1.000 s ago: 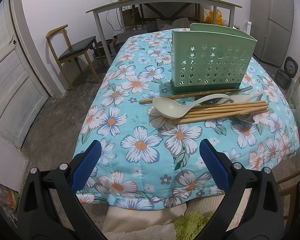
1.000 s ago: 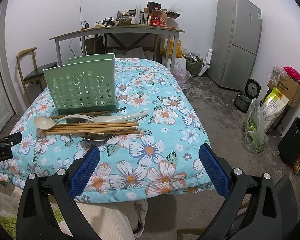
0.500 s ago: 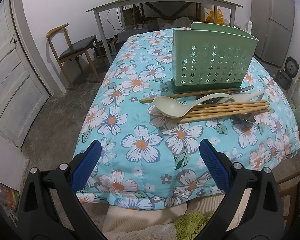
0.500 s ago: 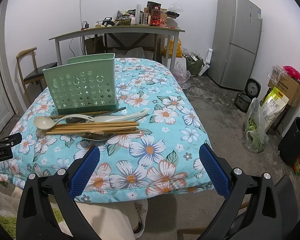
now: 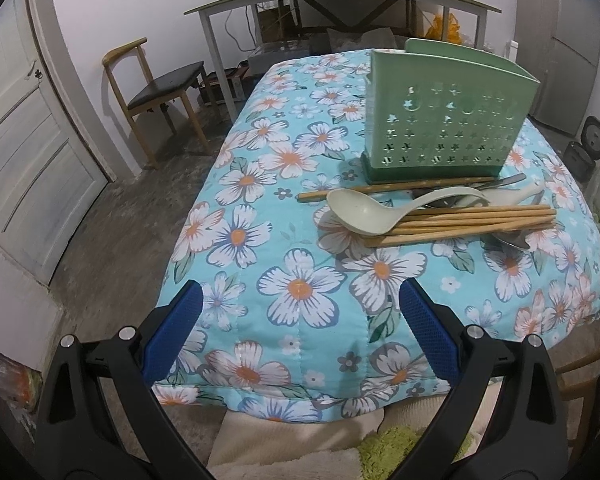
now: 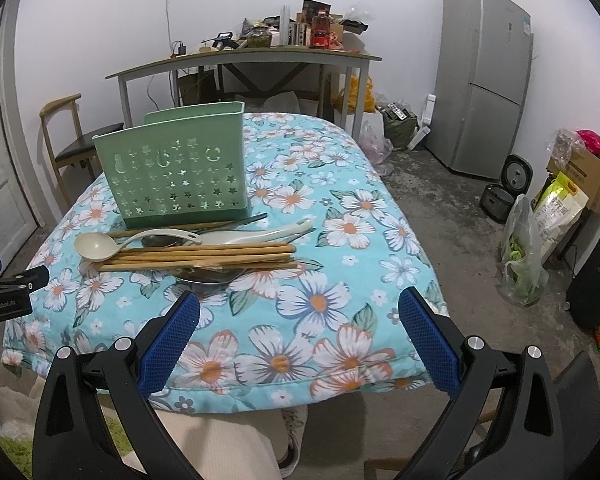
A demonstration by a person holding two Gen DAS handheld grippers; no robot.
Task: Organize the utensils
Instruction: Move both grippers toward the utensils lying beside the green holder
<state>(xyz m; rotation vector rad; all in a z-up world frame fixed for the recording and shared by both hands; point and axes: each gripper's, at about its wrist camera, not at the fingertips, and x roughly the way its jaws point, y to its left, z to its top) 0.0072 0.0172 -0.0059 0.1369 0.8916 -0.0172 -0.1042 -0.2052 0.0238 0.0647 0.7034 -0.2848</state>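
Nothing sorted yet: both the left gripper (image 5: 298, 330) and right gripper (image 6: 298, 332) gape empty at lower frame, so next comes reaching mid-frame for the chopsticks (image 5: 476, 222) below the green holder (image 5: 446, 128).

Home room, looks like a lived-in kitchen/dining space. Grey two-door fridge (image 6: 486, 80) in the corner, rice cooker (image 6: 508, 188) on the bare concrete floor (image 6: 452, 216) beside it. Cluttered side bench (image 6: 260, 56) against the white wall, loaded with bottles and jars. Wooden chair (image 5: 156, 92) near a white panelled door (image 5: 24, 152). Floral quilted cloth (image 6: 340, 240) over the main bench. Grocery bags and a cardboard box (image 6: 588, 168) along the right wall.
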